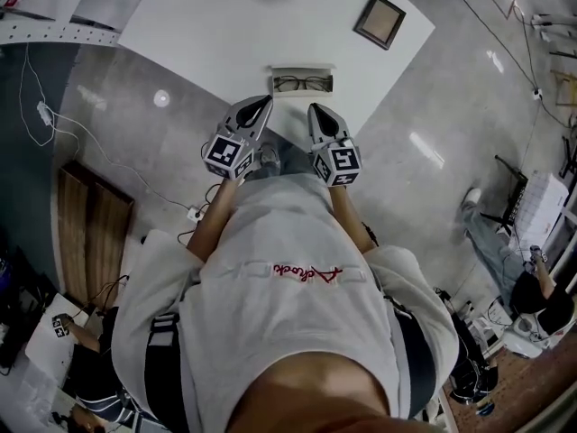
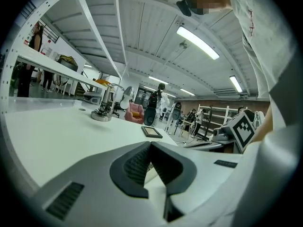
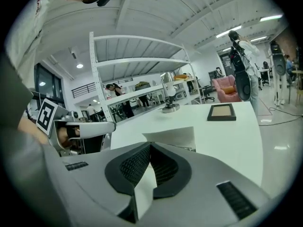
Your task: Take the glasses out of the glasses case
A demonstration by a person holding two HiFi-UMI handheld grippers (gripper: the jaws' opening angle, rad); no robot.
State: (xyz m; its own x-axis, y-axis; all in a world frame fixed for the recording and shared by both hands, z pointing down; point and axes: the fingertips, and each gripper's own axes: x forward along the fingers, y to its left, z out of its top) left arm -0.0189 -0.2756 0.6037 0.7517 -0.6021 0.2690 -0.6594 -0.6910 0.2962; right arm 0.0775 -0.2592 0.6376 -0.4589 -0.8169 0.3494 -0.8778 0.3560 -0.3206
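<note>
Just short of the case (image 1: 302,70), the left gripper (image 1: 263,104) and right gripper (image 1: 316,110) are held clenched and empty, aimed at it for the approach, while the glasses (image 1: 302,84) are kept inside the opened case, a frame (image 1: 379,21) left beyond it

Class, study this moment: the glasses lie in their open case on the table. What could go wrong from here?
1. Both the left gripper and right gripper are shut; arriving like that, they may shove the case across the table instead of gripping.
2. Nothing steadies the case, so lifting the glasses might drag it along.
3. The thin glasses sit within the case walls; a clumsy pinch could bend them or mark a lens.
</note>
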